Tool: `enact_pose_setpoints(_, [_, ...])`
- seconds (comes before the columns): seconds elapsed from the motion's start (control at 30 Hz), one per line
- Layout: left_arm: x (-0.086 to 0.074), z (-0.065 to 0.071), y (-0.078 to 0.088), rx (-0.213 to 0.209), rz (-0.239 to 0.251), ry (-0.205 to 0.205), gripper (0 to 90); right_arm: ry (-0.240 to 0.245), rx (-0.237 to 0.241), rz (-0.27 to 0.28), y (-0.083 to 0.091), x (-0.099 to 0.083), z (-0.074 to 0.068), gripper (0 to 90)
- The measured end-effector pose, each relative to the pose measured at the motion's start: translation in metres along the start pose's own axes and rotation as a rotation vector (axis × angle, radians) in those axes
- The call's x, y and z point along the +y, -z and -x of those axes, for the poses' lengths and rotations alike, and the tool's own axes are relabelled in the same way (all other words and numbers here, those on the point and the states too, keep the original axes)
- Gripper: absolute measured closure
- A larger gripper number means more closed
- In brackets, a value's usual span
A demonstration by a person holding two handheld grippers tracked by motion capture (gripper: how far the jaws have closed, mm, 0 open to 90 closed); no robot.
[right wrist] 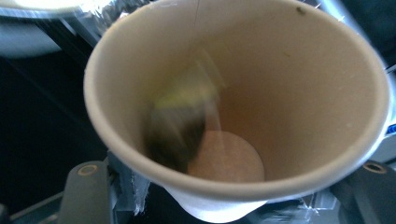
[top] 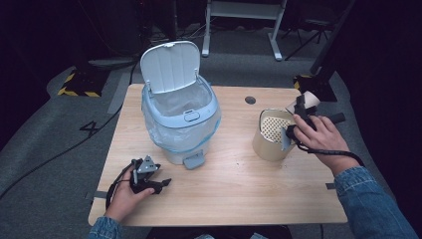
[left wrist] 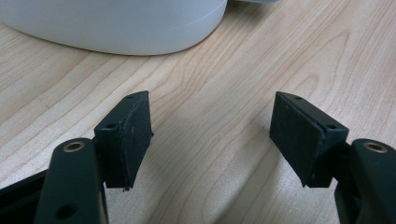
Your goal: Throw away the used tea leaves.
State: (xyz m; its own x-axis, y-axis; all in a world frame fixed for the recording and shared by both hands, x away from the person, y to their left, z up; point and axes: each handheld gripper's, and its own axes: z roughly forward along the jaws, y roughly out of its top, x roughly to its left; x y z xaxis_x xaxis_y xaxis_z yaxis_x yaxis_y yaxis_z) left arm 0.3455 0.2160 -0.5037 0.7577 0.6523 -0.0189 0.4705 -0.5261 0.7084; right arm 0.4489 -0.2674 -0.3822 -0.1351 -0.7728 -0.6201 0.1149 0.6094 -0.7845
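Note:
My right gripper (top: 302,110) is shut on a tan paper cup (top: 309,99) and holds it tilted above a beige canister (top: 268,144) that has a perforated insert inside. In the right gripper view the paper cup (right wrist: 299,93) gapes toward the camera. A blurred tea bag with a green tag (right wrist: 180,126) lies against its inner wall, and my right gripper (right wrist: 229,205) clamps the cup's lower part. My left gripper (top: 161,174) rests on the table near the front left, jaws open and bare. The left gripper (left wrist: 212,135) points at the bin's base (left wrist: 116,23).
A pale blue pedal bin (top: 181,119) stands mid-table with its lid up and a plastic liner inside; its pedal (top: 194,160) faces the front. The wooden table (top: 234,184) has a cable hole (top: 250,100) at the back. Dark floor and desk legs lie beyond.

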Motion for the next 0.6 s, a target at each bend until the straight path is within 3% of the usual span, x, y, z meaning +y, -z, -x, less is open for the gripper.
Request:
enact_pose_setpoints(0.03, [0.0000, -0.0002, 0.0001, 0.001, 0.000, -0.003, 29.9, 0.041, -0.016, -0.004, 0.0012, 0.0025, 0.0003, 32.3])
enact_pose_setpoints(0.2, [0.0000, 0.0001, 0.0000, 0.000, 0.000, 0.000, 29.9, 0.097, -0.053, -0.022, 0.0032, 0.0061, 0.0019, 32.3])
enact_pose_setpoints(0.4, [0.0000, 0.0001, 0.0000, 0.000, 0.000, 0.000, 29.9, 0.047, -0.044, -0.016, 0.0030, 0.0032, 0.0047, 32.1])
enact_pose_setpoints(0.6, [0.0000, 0.0001, 0.0000, 0.000, 0.000, 0.000, 29.9, 0.044, -0.046, -0.020, 0.0035, 0.0023, 0.0053, 32.0])
